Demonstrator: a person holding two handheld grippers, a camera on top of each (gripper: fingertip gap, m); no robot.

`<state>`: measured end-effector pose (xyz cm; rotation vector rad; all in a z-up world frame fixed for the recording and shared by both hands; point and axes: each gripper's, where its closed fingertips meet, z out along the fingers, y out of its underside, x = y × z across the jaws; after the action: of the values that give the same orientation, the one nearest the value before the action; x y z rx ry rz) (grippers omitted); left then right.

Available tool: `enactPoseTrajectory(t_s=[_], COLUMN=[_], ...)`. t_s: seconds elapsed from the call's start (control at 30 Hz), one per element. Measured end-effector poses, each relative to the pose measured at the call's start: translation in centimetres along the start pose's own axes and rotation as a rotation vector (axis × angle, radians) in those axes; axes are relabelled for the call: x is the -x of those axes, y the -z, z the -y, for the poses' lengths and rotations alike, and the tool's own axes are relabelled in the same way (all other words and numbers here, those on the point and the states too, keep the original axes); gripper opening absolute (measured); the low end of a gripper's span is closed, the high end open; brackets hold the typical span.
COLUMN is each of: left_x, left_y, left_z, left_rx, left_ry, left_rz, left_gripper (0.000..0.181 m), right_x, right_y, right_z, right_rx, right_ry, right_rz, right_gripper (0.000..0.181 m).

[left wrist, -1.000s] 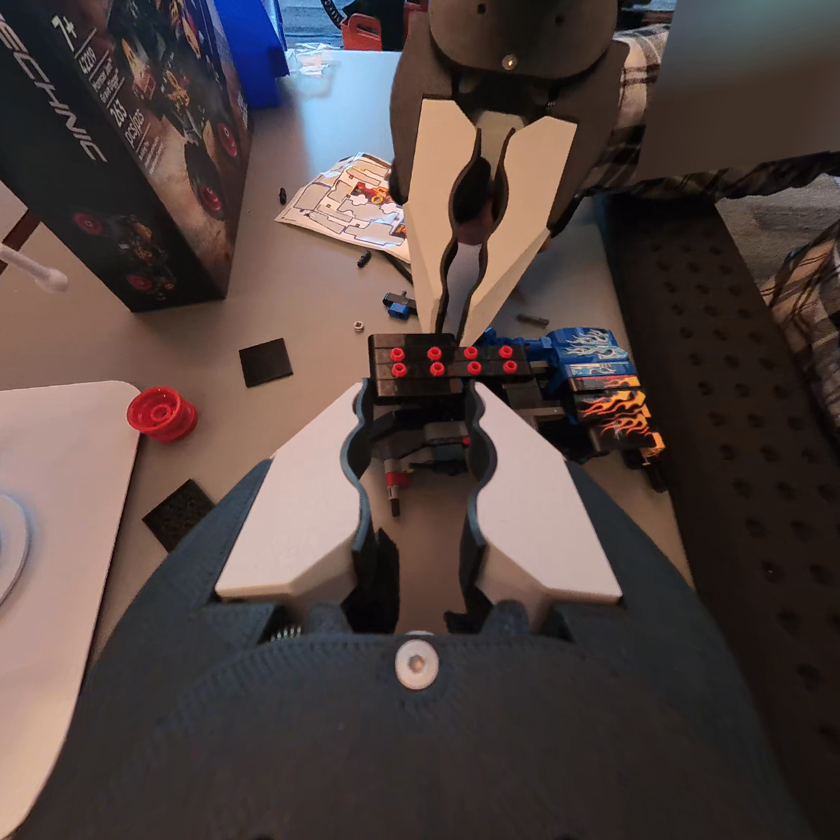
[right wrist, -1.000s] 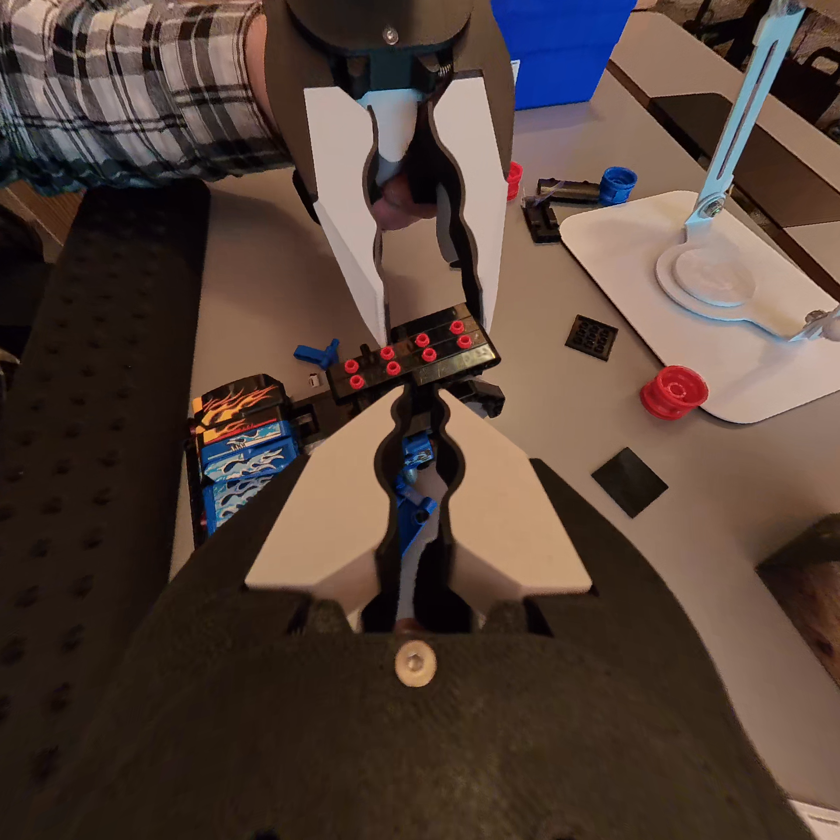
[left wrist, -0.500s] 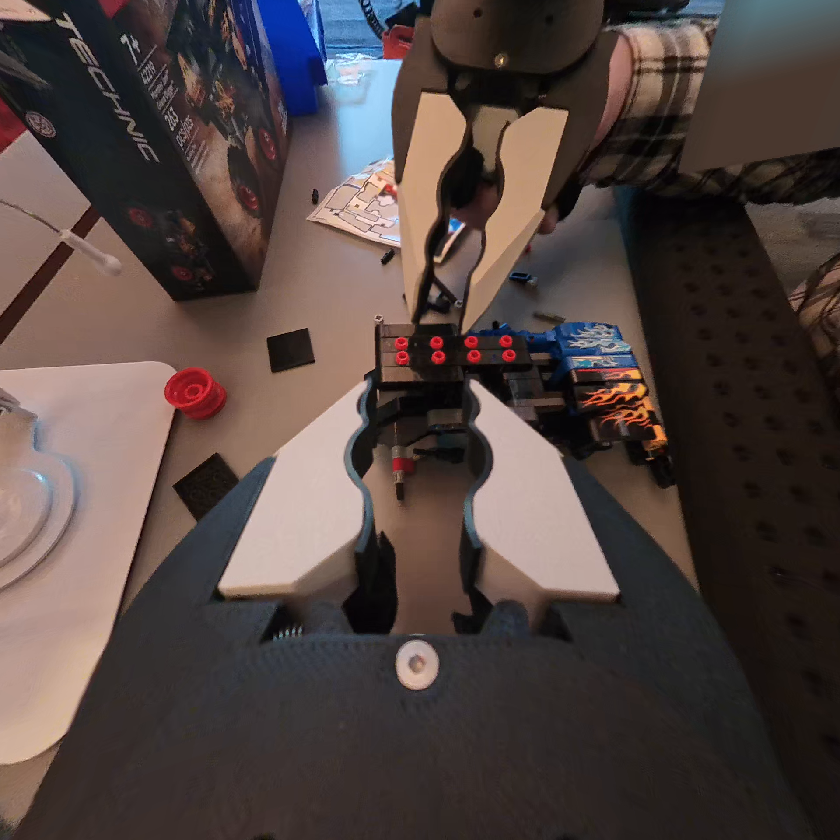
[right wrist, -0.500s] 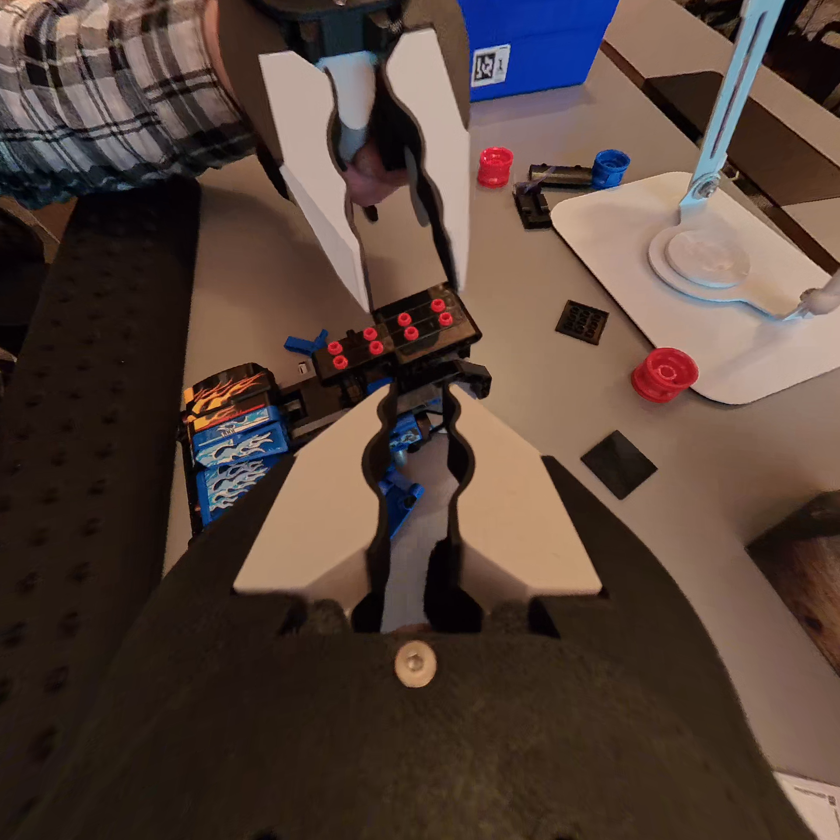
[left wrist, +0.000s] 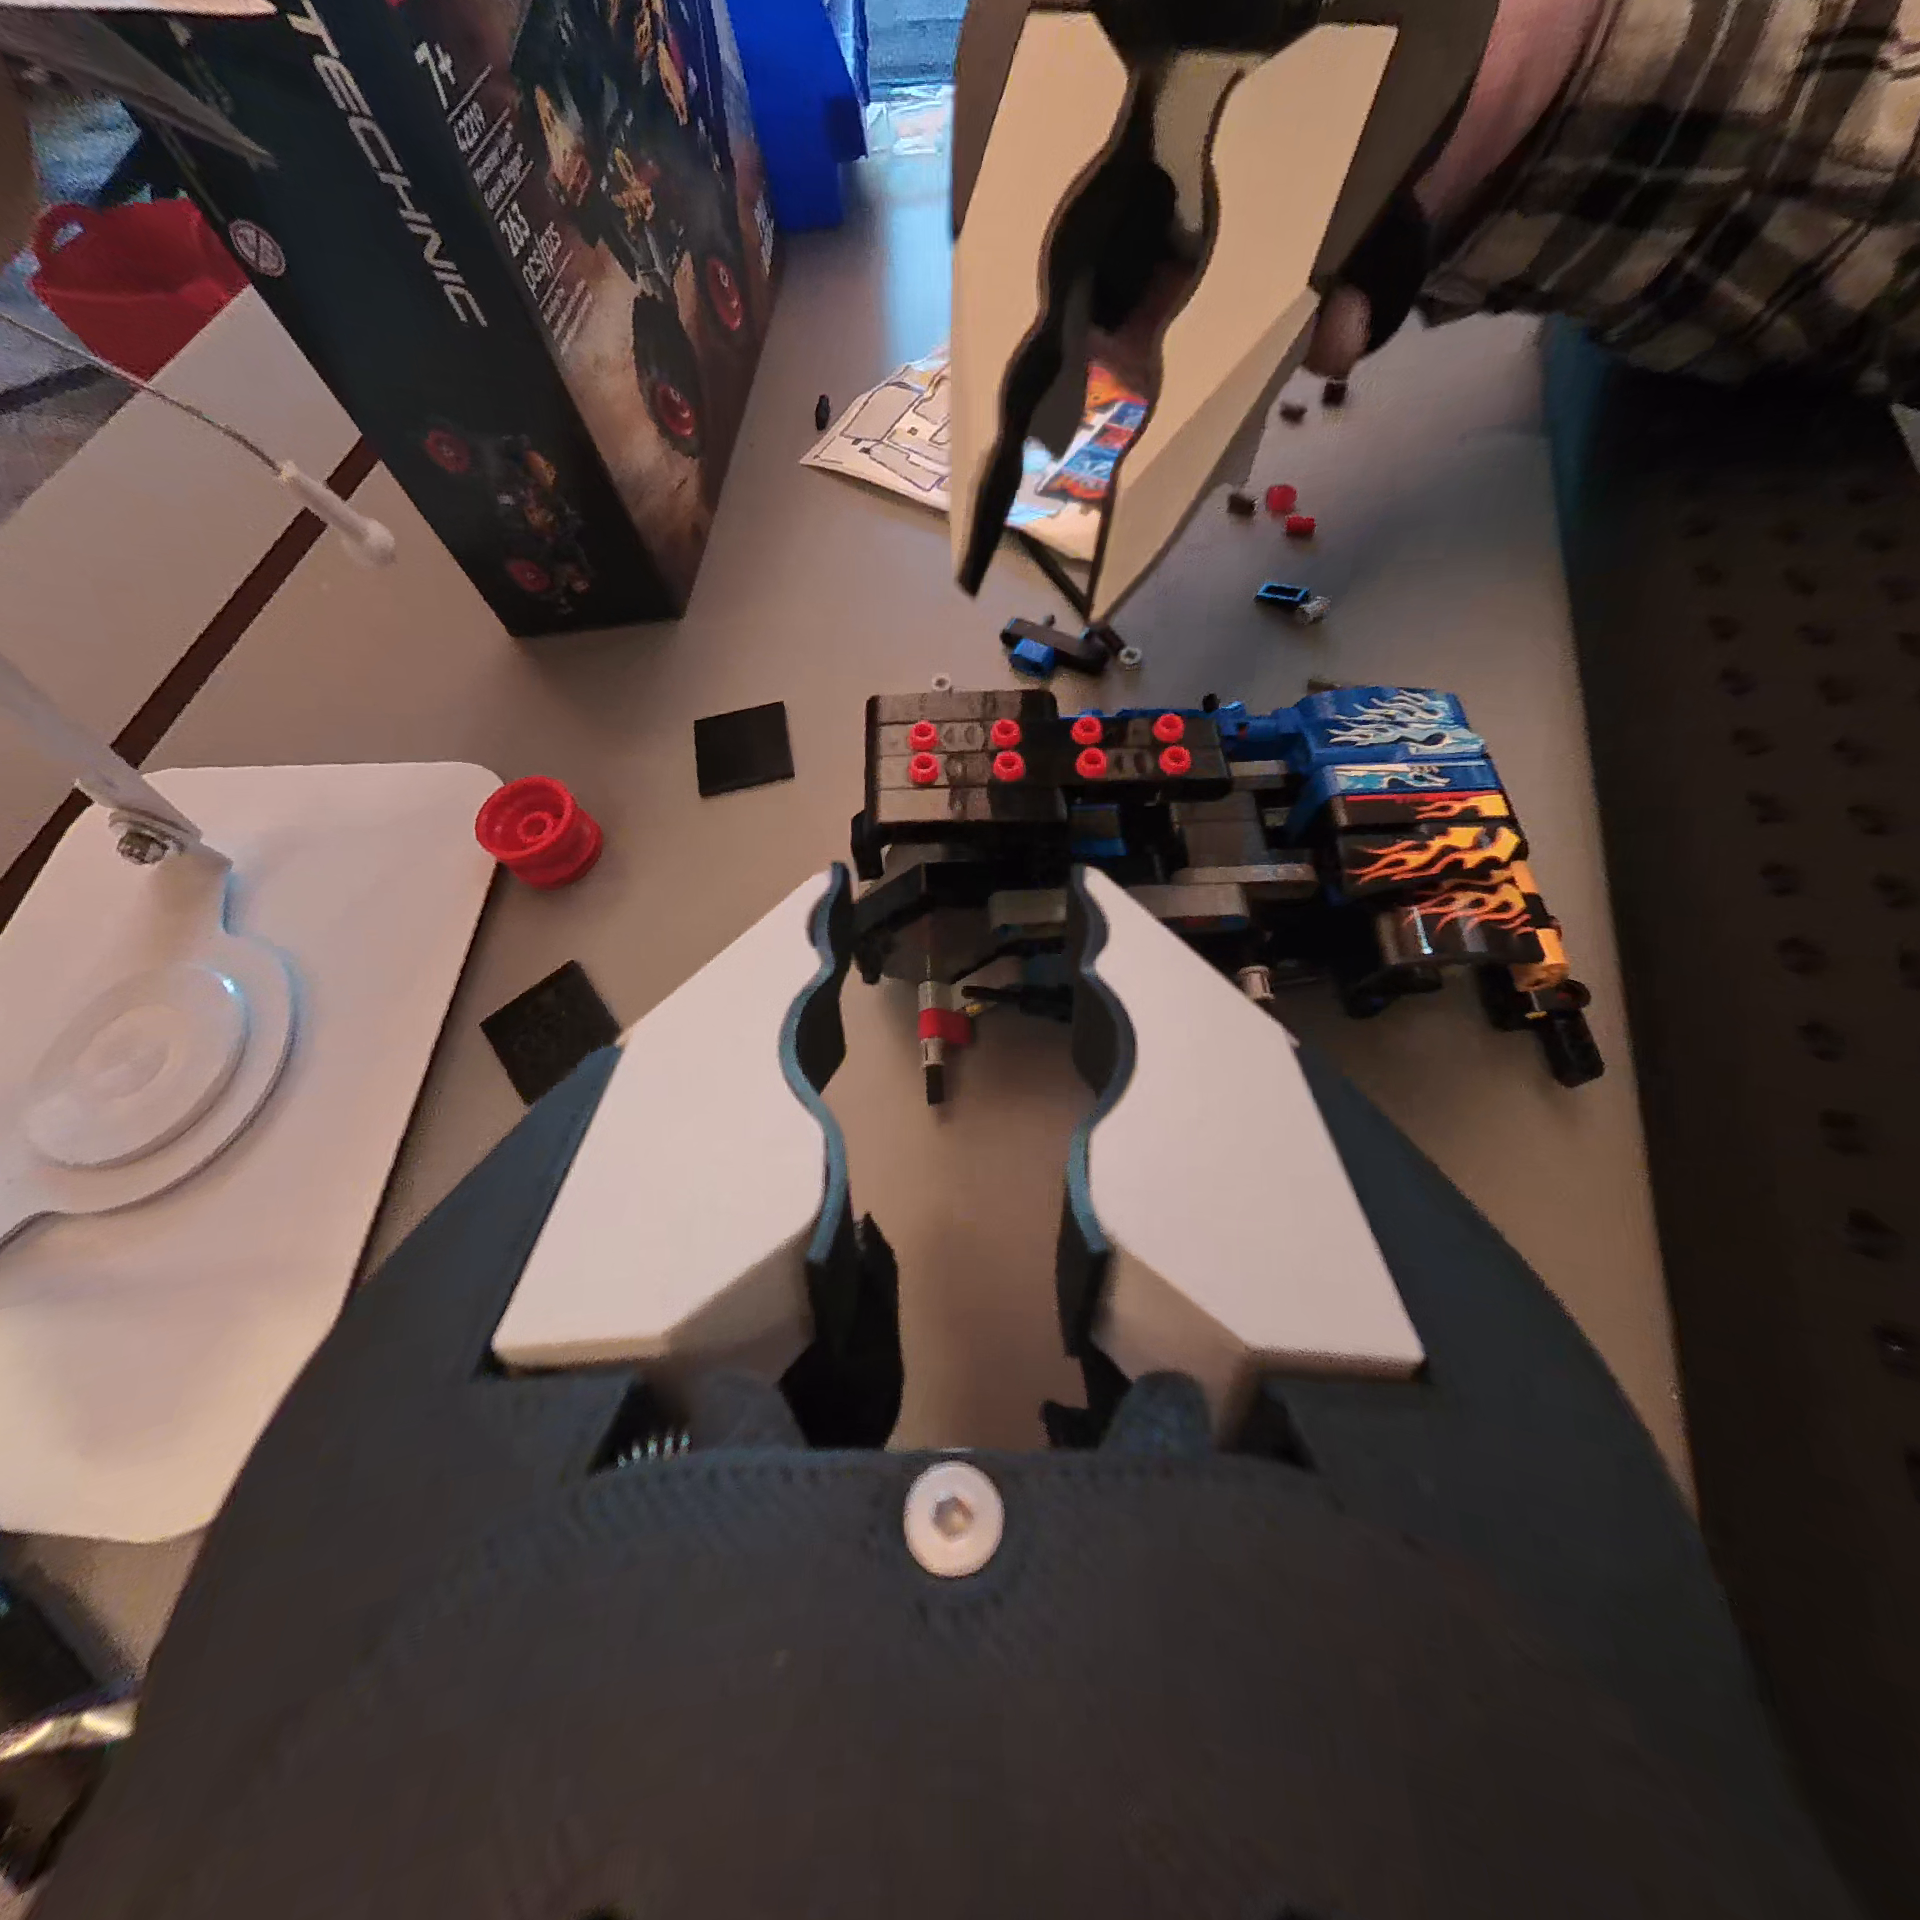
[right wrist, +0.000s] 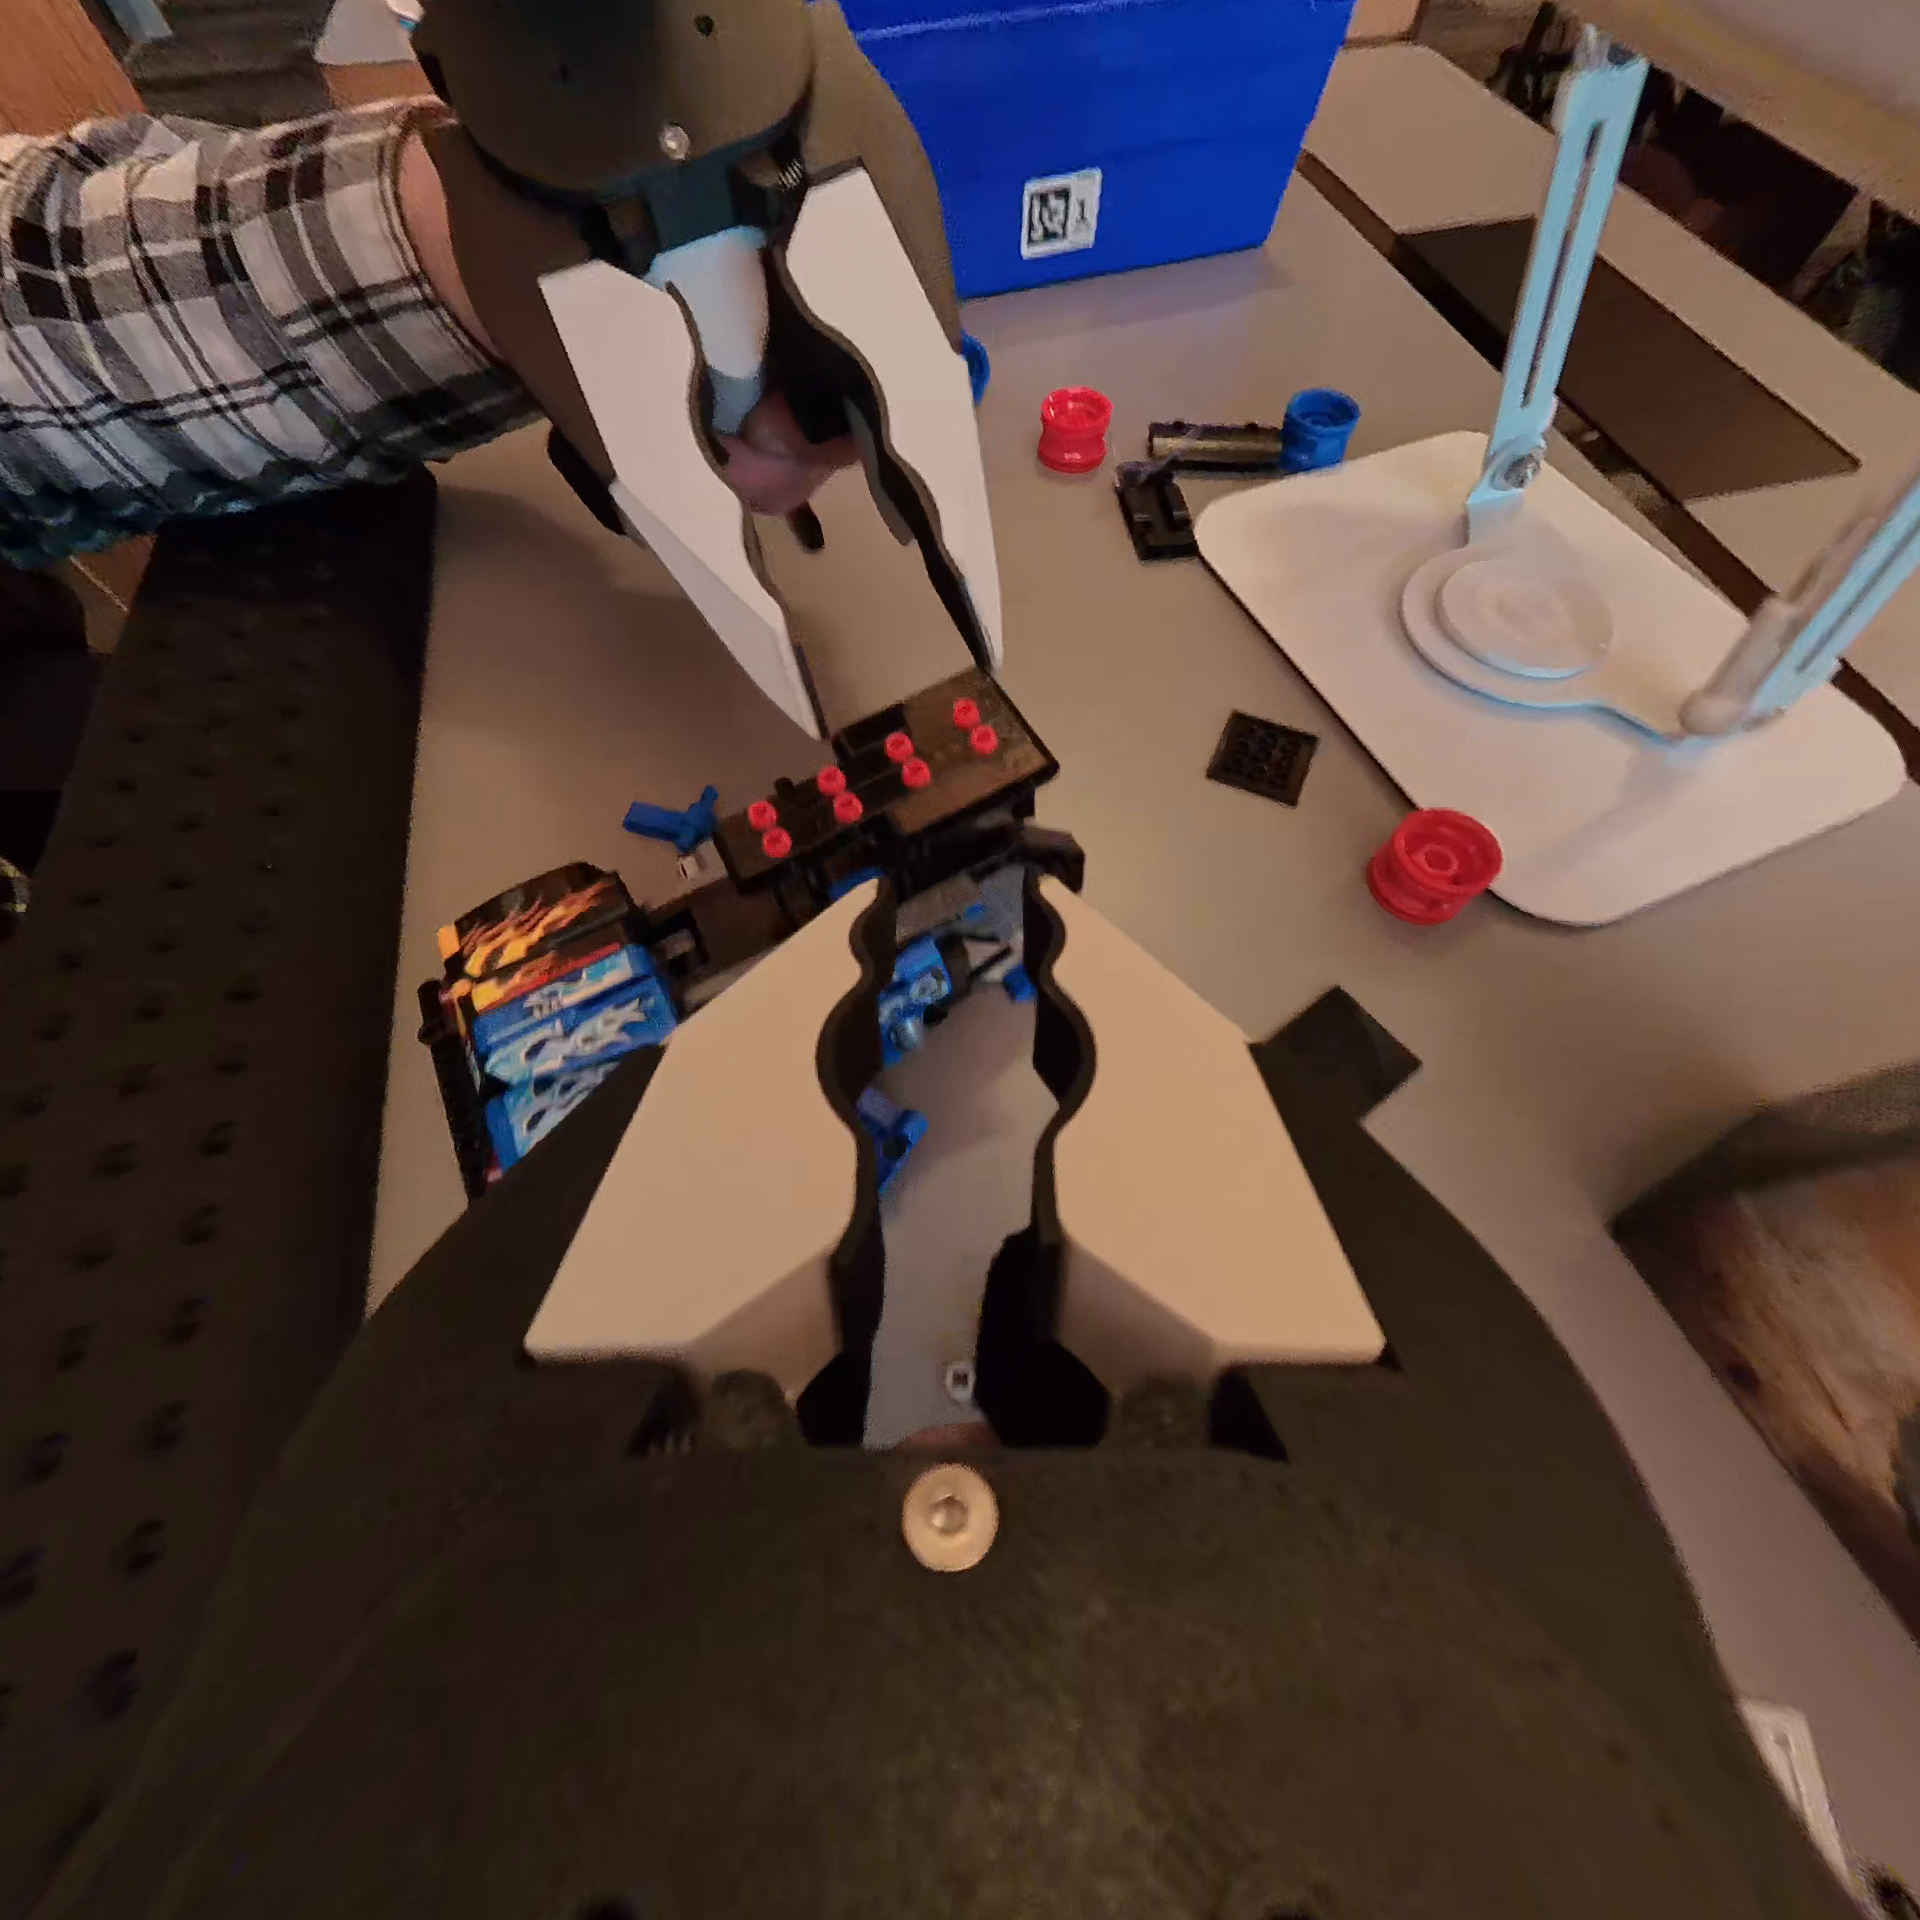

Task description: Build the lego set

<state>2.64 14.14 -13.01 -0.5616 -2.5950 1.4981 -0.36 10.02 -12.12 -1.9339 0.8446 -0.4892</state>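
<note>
The partly built Lego model [left wrist: 1039,748] lies on the grey table: a black block with red pins, joined to blue and black flame-sticker panels [left wrist: 1423,831]. It also shows in the right wrist view [right wrist: 894,769]. My left gripper [left wrist: 961,894] is open and empty, its tips just short of the model's black end; the right wrist view shows it [right wrist: 899,696] hovering at the block's far edge. My right gripper [right wrist: 956,894] is open and empty, back from the model's blue side, with a small blue connector [right wrist: 894,1132] on the table between its fingers. The left wrist view shows it [left wrist: 1039,597] raised above loose parts.
Red wheel hub [left wrist: 538,831] and two black square tiles [left wrist: 743,748] lie left of the model. The set box [left wrist: 499,312], sticker sheet [left wrist: 883,436], white lamp base [left wrist: 208,1039] and blue bin [right wrist: 1091,135] stand around. A black perforated mat [left wrist: 1766,935] borders the table. Small pins [left wrist: 1278,499] are scattered.
Both grippers have drawn back from the model. My right gripper's jaws have widened from nearly shut and it has lifted away. The model stays on the table.
</note>
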Motion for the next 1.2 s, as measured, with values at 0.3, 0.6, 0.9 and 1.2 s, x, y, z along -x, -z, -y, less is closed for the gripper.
enactPoseTrajectory(t_s=[0.3, 0.6, 0.9, 1.2], left_x=[-0.2, -1.0, -2.0, -2.6], left_y=[1.3, 1.4, 0.6, -0.5], left_z=[0.0, -0.6, -1.6, -2.6], left_rx=[-0.027, -0.011, 0.024, 0.061], left_ry=[0.037, 0.032, 0.020, 0.016], left_rz=[0.033, 0.035, 0.013, -0.007], left_gripper=[0.045, 0.051, 0.054, 0.053], right_x=[2.5, 2.2, 2.0, 2.8], right_y=[1.3, 1.4, 1.3, -0.8], right_z=[-8.4, -9.5, -4.3, -3.6], right_rx=[0.376, 0.383, 0.170, 0.154], right_ry=[-0.068, -0.113, -0.071, -0.101], right_rz=[-0.017, -0.062, -0.083, 0.022], right_gripper=[0.026, 0.000, 0.020, 0.002])
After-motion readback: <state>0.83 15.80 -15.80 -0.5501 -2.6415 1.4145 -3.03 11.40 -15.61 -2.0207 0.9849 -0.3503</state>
